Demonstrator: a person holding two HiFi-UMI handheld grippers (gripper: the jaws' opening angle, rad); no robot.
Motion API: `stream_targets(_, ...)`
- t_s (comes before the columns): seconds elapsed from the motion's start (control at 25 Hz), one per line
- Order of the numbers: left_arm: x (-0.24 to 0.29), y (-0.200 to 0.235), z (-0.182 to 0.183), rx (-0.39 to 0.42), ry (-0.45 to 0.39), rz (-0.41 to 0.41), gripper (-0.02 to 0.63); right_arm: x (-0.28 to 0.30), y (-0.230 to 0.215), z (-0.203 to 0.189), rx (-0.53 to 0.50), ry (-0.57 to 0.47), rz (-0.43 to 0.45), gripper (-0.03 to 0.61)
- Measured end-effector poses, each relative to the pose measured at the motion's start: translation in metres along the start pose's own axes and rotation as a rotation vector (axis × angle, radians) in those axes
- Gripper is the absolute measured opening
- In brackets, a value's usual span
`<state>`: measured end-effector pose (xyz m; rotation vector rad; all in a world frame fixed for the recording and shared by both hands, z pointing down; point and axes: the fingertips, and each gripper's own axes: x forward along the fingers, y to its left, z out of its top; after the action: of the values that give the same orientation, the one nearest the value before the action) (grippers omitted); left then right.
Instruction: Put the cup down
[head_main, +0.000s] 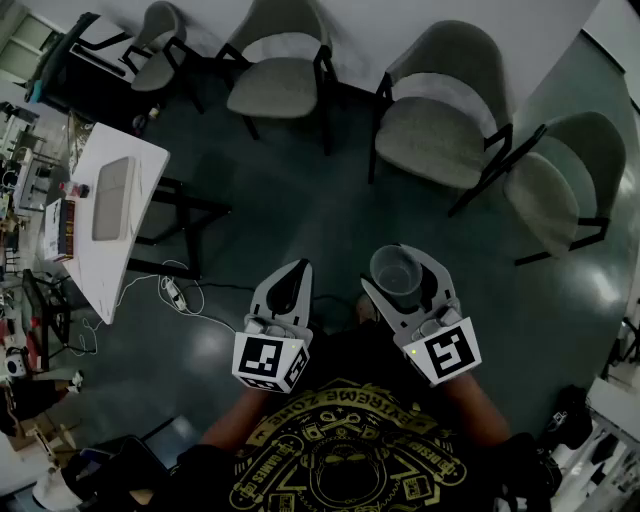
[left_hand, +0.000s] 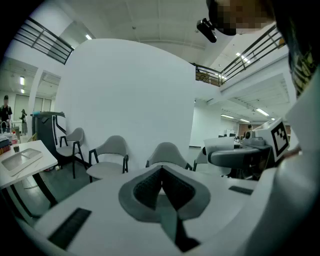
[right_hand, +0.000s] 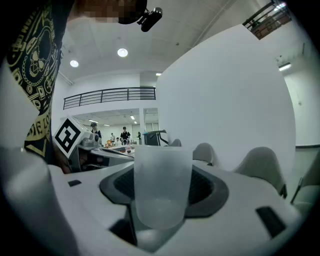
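A clear plastic cup (head_main: 397, 275) stands upright between the jaws of my right gripper (head_main: 402, 268), which is shut on it and held in the air above the floor. In the right gripper view the frosted cup (right_hand: 162, 184) fills the gap between the dark pads, mouth up. My left gripper (head_main: 293, 279) hangs beside it at the left, shut with nothing held. In the left gripper view its ribbed pads (left_hand: 150, 188) meet at the tips, and the right gripper (left_hand: 240, 156) shows at the right.
Several grey chairs (head_main: 440, 110) stand on the dark floor ahead, along the white wall. A white table (head_main: 112, 215) with a grey tray and small items is at the left. A cable and plug (head_main: 172, 290) lie on the floor near the table.
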<state>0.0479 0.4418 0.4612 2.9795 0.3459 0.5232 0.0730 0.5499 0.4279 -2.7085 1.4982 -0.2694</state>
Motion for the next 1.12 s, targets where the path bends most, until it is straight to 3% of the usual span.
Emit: stream_targets(1.12, -0.062, 0.061, -0.009, -0.078, -0.035, 0.139, 0.009, 0.046, 0.050, 0.009, -0.004, 0.016, 0.070, 0.265)
